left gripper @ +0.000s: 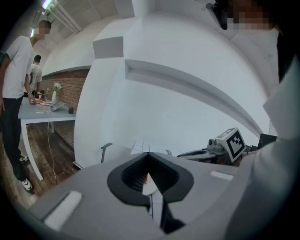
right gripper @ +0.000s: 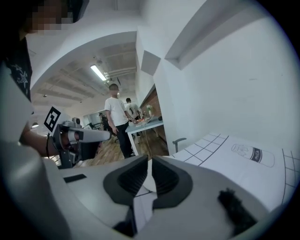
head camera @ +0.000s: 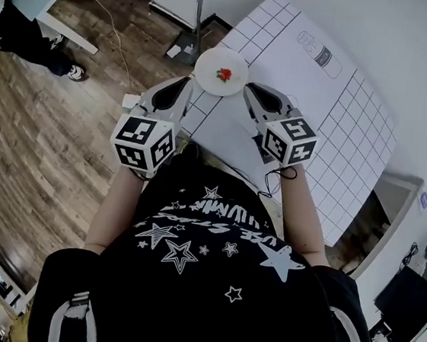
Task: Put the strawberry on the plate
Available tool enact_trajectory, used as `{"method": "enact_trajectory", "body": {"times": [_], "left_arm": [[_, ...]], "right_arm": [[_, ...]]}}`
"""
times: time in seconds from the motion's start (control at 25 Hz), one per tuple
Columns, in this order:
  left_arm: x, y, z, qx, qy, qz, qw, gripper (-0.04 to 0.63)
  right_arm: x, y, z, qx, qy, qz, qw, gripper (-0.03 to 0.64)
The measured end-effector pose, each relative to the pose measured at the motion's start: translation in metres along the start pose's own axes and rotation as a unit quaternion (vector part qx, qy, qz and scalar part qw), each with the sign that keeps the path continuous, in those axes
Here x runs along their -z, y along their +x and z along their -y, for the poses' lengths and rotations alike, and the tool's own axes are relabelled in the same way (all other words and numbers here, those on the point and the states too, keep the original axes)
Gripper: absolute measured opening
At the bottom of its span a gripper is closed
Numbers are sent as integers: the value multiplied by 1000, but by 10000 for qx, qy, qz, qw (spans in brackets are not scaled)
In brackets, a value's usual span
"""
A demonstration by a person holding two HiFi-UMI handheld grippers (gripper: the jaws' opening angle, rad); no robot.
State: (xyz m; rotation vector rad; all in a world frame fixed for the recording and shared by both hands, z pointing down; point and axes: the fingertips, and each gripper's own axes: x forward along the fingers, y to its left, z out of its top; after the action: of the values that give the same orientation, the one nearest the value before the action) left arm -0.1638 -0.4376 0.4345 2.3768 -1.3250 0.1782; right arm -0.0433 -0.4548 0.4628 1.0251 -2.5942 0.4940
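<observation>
Left claw: jaws closed, tips meeting, nothing gripped. In the left gripper view a sliver of white plate with a red speck shows through the gap below the joined tips.

Right claw: jaws drawn nearly together; in the right gripper view a thin slit is left between the pads, and nothing sits in it.

Both claws are held in front of my chest, side by side, pointing out over the near edge of the worktop. Their marker cubes face up at me. The two tips flank the plate, the left one at its left rim and the right one at its right rim; I cannot tell whether either touches it.

Strawberry: lies on the plate, a little right of centre, apart from both claws.

The plate stands near the corner of the worktop, on a white sheet ruled in squares. A printed bottle outline sits further along that sheet.

Beyond: wooden floor to my left; a person stands at a light table across the room.
</observation>
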Motion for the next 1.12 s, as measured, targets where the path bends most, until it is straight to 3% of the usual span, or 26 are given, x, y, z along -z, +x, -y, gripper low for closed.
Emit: {"method": "enact_trajectory", "body": {"times": [0.44, 0.96, 1.12], "left_arm": [[7, -9, 87, 222, 249, 131, 9994, 8], [36, -45, 177, 72, 423, 236, 9988, 8], [41, -60, 199, 40, 417, 334, 9986, 8]], "right_arm": [[22, -98, -4, 158, -106, 317, 9993, 14], [59, -197, -14, 54, -37, 521, 9986, 14], [69, -217, -18, -33, 227, 559, 9982, 14]]}}
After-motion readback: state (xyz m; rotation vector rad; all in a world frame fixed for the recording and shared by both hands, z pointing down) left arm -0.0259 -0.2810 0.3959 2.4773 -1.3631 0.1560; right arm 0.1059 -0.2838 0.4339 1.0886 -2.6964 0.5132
